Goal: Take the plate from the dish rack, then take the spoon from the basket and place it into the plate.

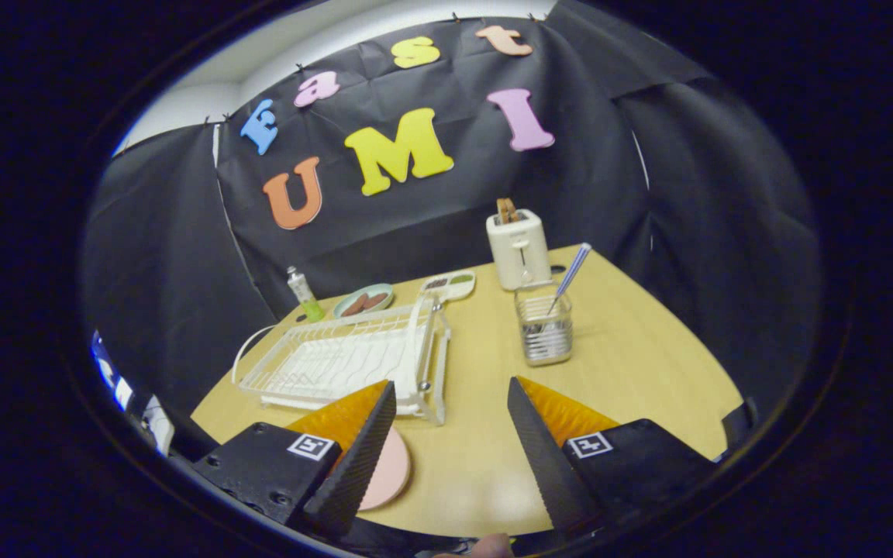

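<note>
Hand-held gripper (450,403): above surface (632,364), fingers wide apart, holding nothing. Plate (389,470): flat beside one finger, before dish rack (338,360). Spoon (570,275): upright in basket (545,329) beyond. Bare surface between fingers.

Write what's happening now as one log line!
gripper open, empty | plate on table, beside left finger | spoon in basket | next: spoon

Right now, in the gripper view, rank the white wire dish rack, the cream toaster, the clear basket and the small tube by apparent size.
1. White wire dish rack
2. Cream toaster and clear basket: alike, nearness unsure
3. Small green-capped tube

Tool open, fingers holding nothing.
</note>
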The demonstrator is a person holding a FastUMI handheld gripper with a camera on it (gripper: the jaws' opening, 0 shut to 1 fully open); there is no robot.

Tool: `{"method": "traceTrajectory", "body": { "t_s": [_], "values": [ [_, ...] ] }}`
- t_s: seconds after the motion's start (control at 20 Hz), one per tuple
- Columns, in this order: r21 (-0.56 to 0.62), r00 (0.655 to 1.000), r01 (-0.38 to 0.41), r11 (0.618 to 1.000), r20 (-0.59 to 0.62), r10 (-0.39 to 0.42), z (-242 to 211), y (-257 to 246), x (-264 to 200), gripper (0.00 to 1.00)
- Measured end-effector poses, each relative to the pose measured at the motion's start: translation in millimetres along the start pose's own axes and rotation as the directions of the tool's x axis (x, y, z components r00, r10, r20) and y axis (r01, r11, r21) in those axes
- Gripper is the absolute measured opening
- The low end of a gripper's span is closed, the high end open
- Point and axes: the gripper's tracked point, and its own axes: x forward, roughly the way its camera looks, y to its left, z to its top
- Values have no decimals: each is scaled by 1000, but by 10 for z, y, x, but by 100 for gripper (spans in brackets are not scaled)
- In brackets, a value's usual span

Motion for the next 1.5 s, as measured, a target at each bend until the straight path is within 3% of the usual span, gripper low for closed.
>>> {"method": "traceTrajectory", "body": {
  "t_s": [0.15, 0.3, 0.45, 0.8, 1.0, 1.05, 1.2, 1.3, 1.35, 1.5],
  "values": [
    [-62, 991, 68, 996, 118, -60, 241, -359, 2, 96],
    [-79, 986, 67, 995, 155, -54, 333, -654, 234, 98],
    [-80, 986, 91, 993, 149, -79, 449, -1029, 669, 98],
    [-68, 994, 29, 997, 104, -22, 630, -1320, 1761, 94],
    [-29, 996, 11, 1000, 90, -8, 633, -1332, 2137, 77],
    [-14, 996, 0, 1000, 93, 1, 634, -1328, 2184, 68],
    [25, 996, -26, 999, 91, 23, 618, -1319, 2171, 58],
    [38, 996, -23, 999, 89, 20, 645, -1325, 2196, 43],
    [43, 996, -32, 999, 81, 28, 612, -1311, 2179, 29],
    [79, 995, -80, 994, 68, 75, 657, -1137, 2090, 22]
  ]
}}
